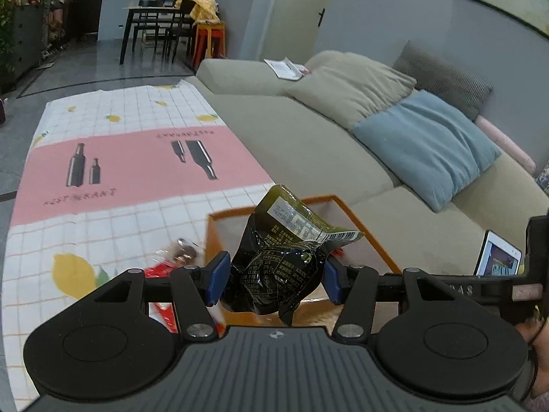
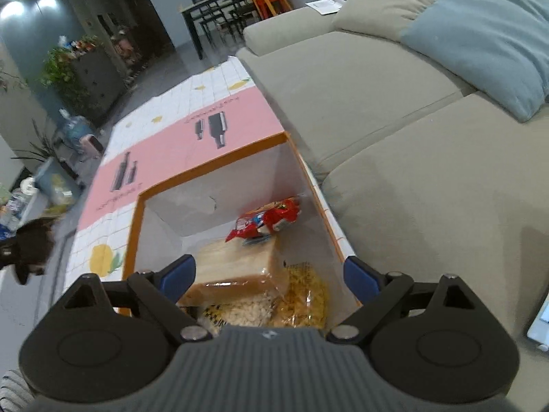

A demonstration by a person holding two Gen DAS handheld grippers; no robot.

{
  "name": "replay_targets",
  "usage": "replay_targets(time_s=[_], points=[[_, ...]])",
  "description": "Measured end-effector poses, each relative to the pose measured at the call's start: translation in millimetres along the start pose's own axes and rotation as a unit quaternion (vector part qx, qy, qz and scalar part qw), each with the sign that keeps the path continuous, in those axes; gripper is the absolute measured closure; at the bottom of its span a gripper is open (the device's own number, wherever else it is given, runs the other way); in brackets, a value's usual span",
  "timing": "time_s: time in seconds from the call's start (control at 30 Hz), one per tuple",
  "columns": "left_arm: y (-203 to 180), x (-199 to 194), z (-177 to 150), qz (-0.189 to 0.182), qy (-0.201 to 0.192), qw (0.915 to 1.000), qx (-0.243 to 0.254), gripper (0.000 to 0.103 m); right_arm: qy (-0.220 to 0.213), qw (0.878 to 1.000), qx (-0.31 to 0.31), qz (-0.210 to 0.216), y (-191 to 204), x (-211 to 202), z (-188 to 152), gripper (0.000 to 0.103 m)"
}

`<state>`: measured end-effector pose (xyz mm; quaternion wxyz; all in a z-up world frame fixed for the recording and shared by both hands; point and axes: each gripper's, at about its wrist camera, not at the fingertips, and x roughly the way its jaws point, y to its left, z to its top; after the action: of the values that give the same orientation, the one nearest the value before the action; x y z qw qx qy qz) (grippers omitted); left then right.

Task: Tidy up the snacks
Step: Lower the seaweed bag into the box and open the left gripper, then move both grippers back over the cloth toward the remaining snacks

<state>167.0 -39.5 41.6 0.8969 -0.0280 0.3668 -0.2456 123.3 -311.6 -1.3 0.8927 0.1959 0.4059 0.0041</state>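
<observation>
**Left wrist view: one dark packet in hand, box already partly filled**

In the left wrist view, the left gripper (image 1: 274,276) has its blue fingers (image 1: 217,278) pinching a crumpled dark green snack packet (image 1: 279,257) from both sides, lifted clear of the cloth. Just past it sits the orange-rimmed box (image 1: 346,206), so I'd say this packet is about to go in. To the left of the box, on the lemon-patterned cloth (image 1: 103,226) that covers the tabletop, a red wrapper (image 1: 161,271) and a clear-wrapped sweet (image 1: 183,252) lie loose, not yet sorted.

From the right wrist view, the right gripper (image 2: 269,279) hangs above the box (image 2: 212,168) with its fingers (image 2: 178,276) spread wide and nothing between them. Inside the box I can see a red snack bag (image 2: 267,219) toward the far wall, a wrapped bread loaf (image 2: 236,267) in the middle, and yellow packets (image 2: 305,295) nearest the gripper.

Judging by that, the job looks past halfway: several snacks are boxed, one is on its way, and at least two remain on the cloth. The beige sofa (image 2: 411,137) runs alongside.
</observation>
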Motion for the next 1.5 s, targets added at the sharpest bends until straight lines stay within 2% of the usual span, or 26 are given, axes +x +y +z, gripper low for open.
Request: replay_targets(time_s=[0.13,0.27,0.37,0.47,0.5,0.53,0.63,0.7,0.87,0.93,1.17,1.33,1.43,1.5], points=[[-16.4,23.7,-0.1,0.032,0.018,0.9993,0.000,0.040,0.020,0.998,-0.031,0.043,0.8,-0.6,-10.1,0.012],[-21.5,46.9,-0.7,0.056,0.037,0.9976,-0.019,0.040,0.047,0.995,-0.080,0.047,7.2,6.2,-15.8,0.012],[-26.6,63.1,0.6,0.089,0.041,0.9951,-0.014,0.039,0.055,0.994,-0.082,0.050,6.4,12.2,-16.1,0.012],[-25.9,76.1,3.9,0.106,0.049,0.9930,-0.020,0.032,0.063,0.994,-0.081,0.049,1.9,16.4,-15.6,0.012],[-26.9,80.4,5.0,0.108,0.052,0.9927,-0.016,0.025,0.067,0.993,-0.082,0.050,0.7,18.2,-15.6,0.012],[-26.9,85.0,5.4,0.106,0.058,0.9926,-0.007,0.022,0.070,0.993,-0.084,0.051,-1.4,17.0,-16.4,0.012],[-27.9,92.4,3.9,0.121,0.072,0.9901,0.005,0.020,0.073,0.993,-0.076,0.060,-7.3,17.5,-15.8,0.013],[-27.1,91.3,2.0,0.127,0.068,0.9896,-0.004,0.020,0.073,0.993,-0.069,0.065,-9.5,17.4,-14.6,0.013],[-22.4,82.8,1.8,0.114,0.067,0.9909,-0.025,0.020,0.074,0.993,-0.072,0.058,-6.6,19.3,-13.7,0.013],[-22.1,75.2,3.3,0.123,0.058,0.9903,-0.029,0.020,0.076,0.993,-0.077,0.054,-4.6,20.4,-12.9,0.013],[-20.2,39.2,11.9,0.141,0.026,0.9896,-0.017,0.020,0.064,0.994,-0.070,0.054,-1.4,14.5,-7.2,0.013],[-13.1,10.2,14.6,0.137,0.017,0.9904,-0.014,0.020,0.033,0.994,-0.065,0.079,13.1,-0.5,-4.3,0.013],[-5.6,-3.6,13.5,0.128,0.027,0.9912,-0.019,0.020,0.005,0.993,-0.046,0.105,26.6,-11.0,0.2,0.013],[0.2,-13.8,8.6,0.125,0.019,0.9918,-0.021,0.020,-0.012,0.991,-0.027,0.130,38.0,-16.2,2.8,0.013]])
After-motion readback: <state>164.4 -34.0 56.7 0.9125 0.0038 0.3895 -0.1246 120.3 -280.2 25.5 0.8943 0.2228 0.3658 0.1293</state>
